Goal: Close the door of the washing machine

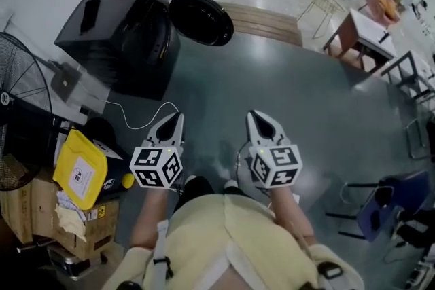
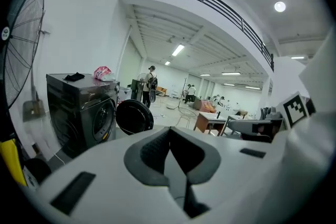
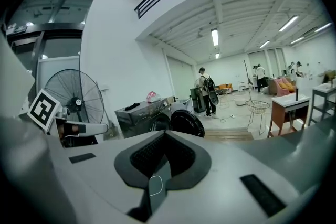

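The left gripper (image 2: 170,150) has its fingers (image 2: 149,150) pressed together, and they hold nothing. The right gripper (image 3: 161,161) is the same: its fingers (image 3: 148,157) are closed tight on nothing. Both grippers point ahead and a little down, side by side over the floor (image 1: 272,85).

The door (image 1: 200,18) is well apart from both grippers. It lies ahead of them and off to the left. It is round and dark, and it stands wide open, swung out from the front of the washer (image 1: 129,30). In the left gripper view the door (image 2: 134,117) sits just to the right of the washer's (image 2: 79,107) round hole, standing on its edge. So I think it must swing left, back toward that hole, to shut.

The left gripper (image 1: 175,121) is a bit nearer to the washer. The right gripper (image 1: 258,120) is on the side the door swings out to. In the right gripper view the door (image 3: 187,123) also stands to the right of the washer (image 3: 144,118). I think the person must walk closer first. Then 1 closed gripper can get to the door's outer side and push it left.
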